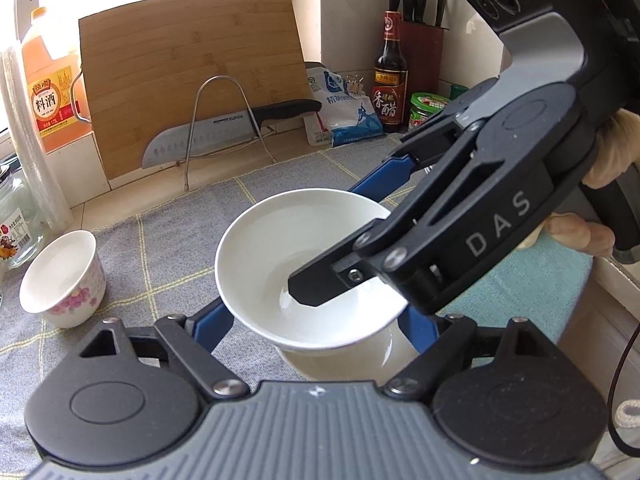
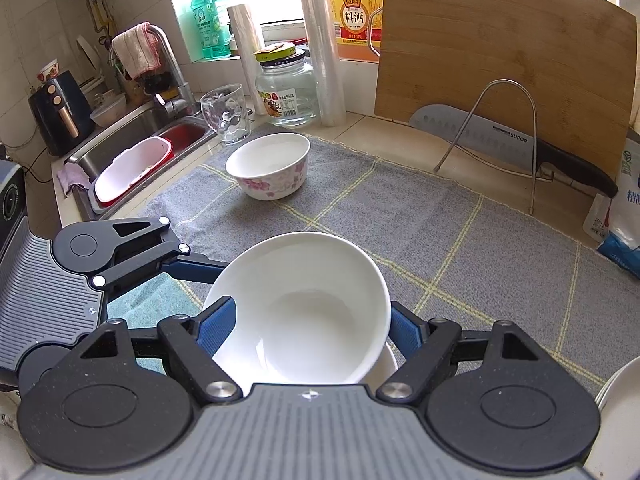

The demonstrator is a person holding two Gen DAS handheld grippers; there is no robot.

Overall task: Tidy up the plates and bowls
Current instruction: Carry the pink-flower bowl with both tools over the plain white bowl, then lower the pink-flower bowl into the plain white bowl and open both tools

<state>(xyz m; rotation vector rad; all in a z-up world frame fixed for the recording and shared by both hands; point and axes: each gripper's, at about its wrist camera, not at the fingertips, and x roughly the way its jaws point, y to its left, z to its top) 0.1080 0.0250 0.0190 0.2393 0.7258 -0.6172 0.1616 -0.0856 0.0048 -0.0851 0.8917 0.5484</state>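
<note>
A plain white bowl hangs tilted over the grey checked cloth. It sits between the blue fingers of both grippers. My left gripper is shut on its lower wall, and one of its fingers reaches in from the left. My right gripper closes on it too, with one finger over the bowl's inside and the other past the far wall. A second white bowl shows just beneath. A flower-patterned bowl stands apart on the cloth.
A bamboo cutting board and a knife on a wire rack stand at the back. Bottles, a glass jar and a tumbler line the wall beside the sink. White plates sit at the right edge.
</note>
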